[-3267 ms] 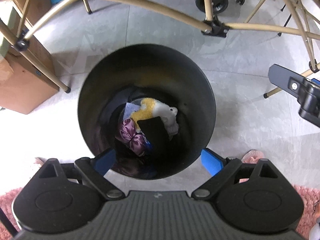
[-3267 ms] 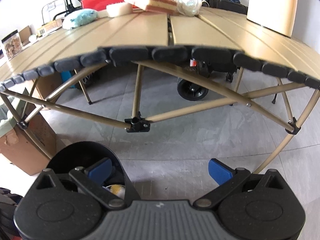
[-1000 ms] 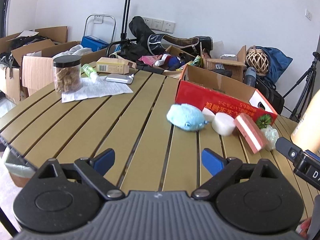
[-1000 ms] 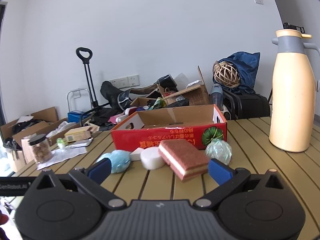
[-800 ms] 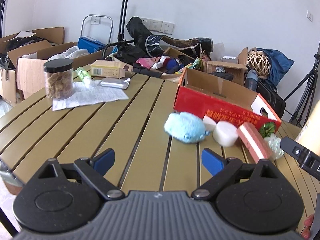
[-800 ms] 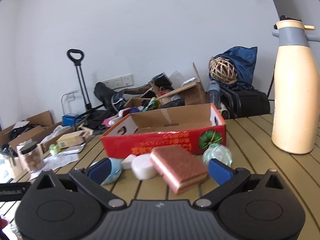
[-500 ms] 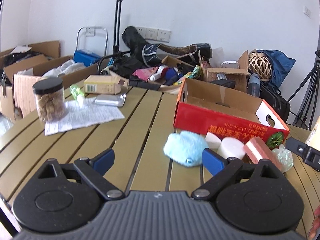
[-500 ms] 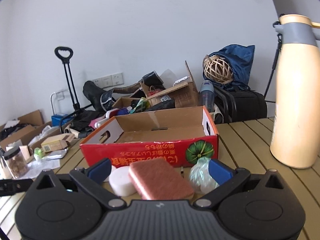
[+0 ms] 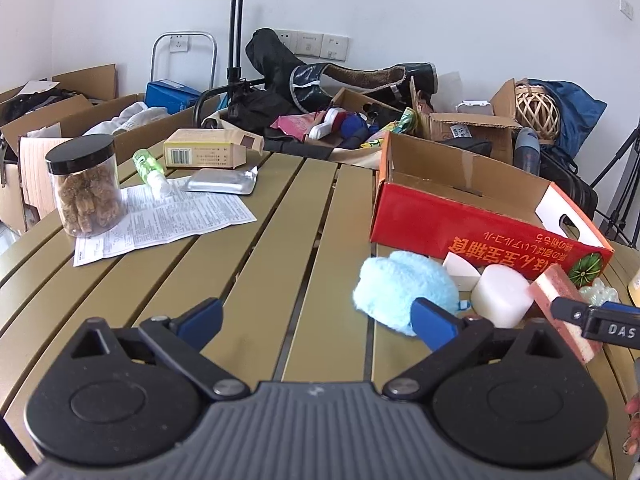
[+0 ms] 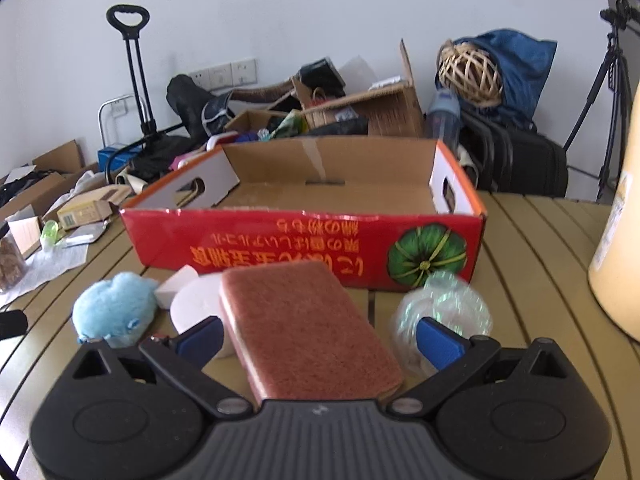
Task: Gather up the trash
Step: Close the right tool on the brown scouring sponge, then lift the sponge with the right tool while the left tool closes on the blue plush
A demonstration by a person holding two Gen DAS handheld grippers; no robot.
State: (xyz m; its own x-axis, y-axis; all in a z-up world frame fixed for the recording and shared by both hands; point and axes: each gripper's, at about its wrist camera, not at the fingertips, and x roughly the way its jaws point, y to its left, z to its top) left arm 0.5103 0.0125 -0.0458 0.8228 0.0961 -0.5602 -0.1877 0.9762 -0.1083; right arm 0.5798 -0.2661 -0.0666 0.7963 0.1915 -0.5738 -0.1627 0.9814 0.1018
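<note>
Right tool: jaws wide, straddling the pink sponge, untouched, its long axis running away toward the red box. Left tool: jaws opening, empty; blue plush lies off its right finger, mid-counter. Right tool nearer the sponge.

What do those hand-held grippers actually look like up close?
Each hand-held gripper, the left one and the right one, has a ribbed grey body, two rounded black housings with disc-shaped caps, black link arms on silver pivots, and blue fingertips. The right one's side bears white letters, "DAS".
</note>
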